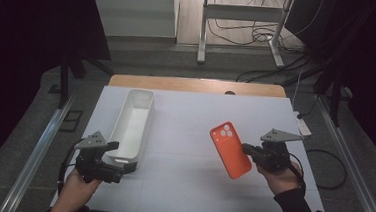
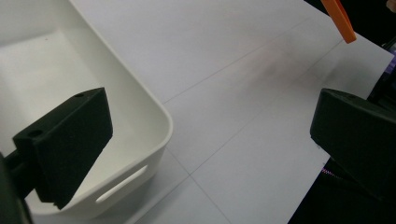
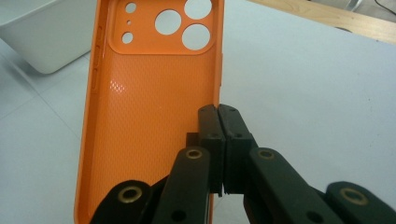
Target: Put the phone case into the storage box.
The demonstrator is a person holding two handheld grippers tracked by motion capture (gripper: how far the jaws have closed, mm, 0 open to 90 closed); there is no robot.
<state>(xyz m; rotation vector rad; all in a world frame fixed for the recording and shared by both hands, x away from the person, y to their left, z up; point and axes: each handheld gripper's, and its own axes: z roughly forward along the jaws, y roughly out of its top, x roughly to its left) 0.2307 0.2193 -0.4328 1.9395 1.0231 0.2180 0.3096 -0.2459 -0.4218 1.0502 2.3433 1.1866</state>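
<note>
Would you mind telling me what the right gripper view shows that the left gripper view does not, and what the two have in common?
The right gripper view alone shows the inside of the orange phone case with its round camera cutouts, the right gripper with its jaws shut on the case's side edge, and a strip of wooden table edge. The left gripper view alone shows the left gripper with its jaws wide open, one over the white bin's near end, and the bin's handle slot. Both show the white table sheet, the bin and some part of the case.

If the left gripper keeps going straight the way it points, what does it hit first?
Probably the near end wall of the white bin: one of the left gripper's open fingers already hangs over its rim. The other faces bare white table. Depth is uncertain.
</note>
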